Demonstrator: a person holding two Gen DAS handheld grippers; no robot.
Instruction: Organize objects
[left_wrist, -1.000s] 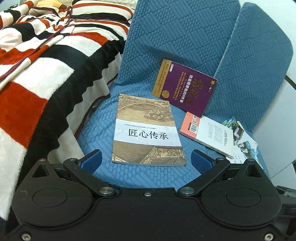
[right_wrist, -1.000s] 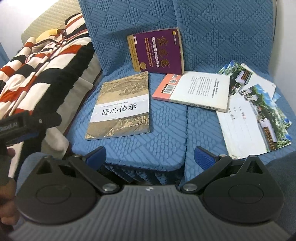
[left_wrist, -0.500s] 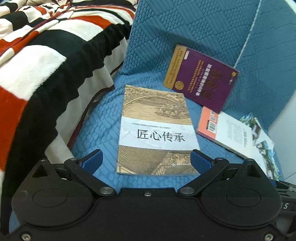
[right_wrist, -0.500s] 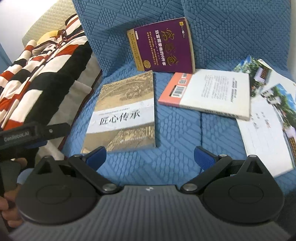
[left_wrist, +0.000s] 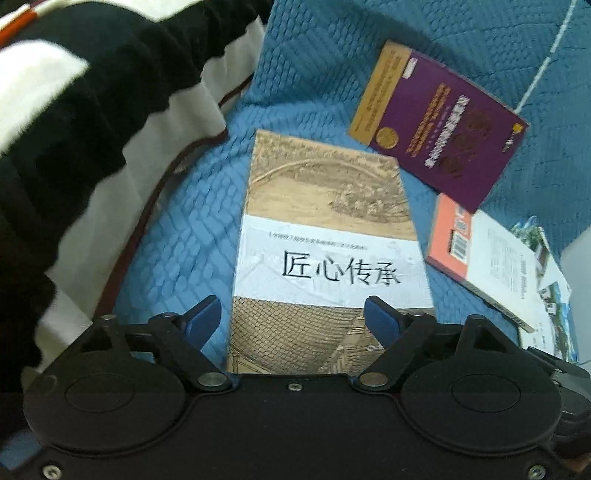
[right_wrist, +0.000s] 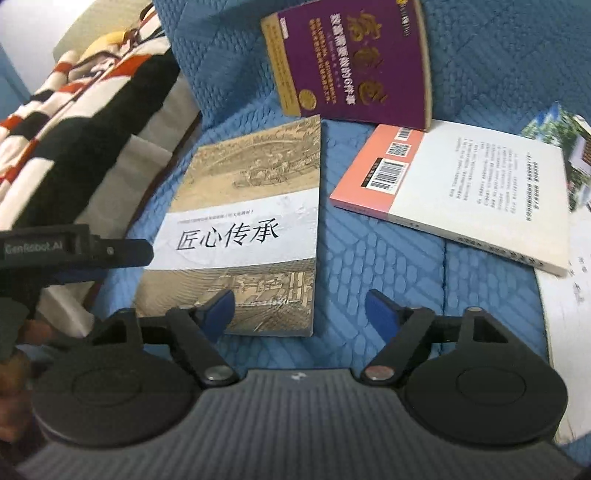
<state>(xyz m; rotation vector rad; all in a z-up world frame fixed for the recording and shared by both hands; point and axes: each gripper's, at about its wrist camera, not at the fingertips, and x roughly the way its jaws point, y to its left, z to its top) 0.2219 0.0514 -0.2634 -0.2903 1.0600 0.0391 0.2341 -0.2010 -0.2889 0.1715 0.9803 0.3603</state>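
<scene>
A striped blanket (left_wrist: 74, 122) in black, white and red crowded the blue quilted sofa seat (left_wrist: 192, 236) from nine o'clock, its edge lying just beside the tan book (left_wrist: 325, 236) without covering it. Three books lay on the seat: the tan one flat at the centre, a purple book (right_wrist: 354, 62) at twelve o'clock propped against the backrest, and a white-and-salmon book (right_wrist: 461, 192) face down at two o'clock, its far corner touching the purple one. Pamphlets (right_wrist: 569, 155) with building photos spread at three o'clock, partly under the white book; their number could not be told.

The left gripper (left_wrist: 291, 314) hung over the tan book's near edge, jaws just narrowing but still wide, nothing pinched. The right gripper (right_wrist: 299, 310) hung over that book's near right corner, jaws likewise narrowing, wide, gripping nothing.
</scene>
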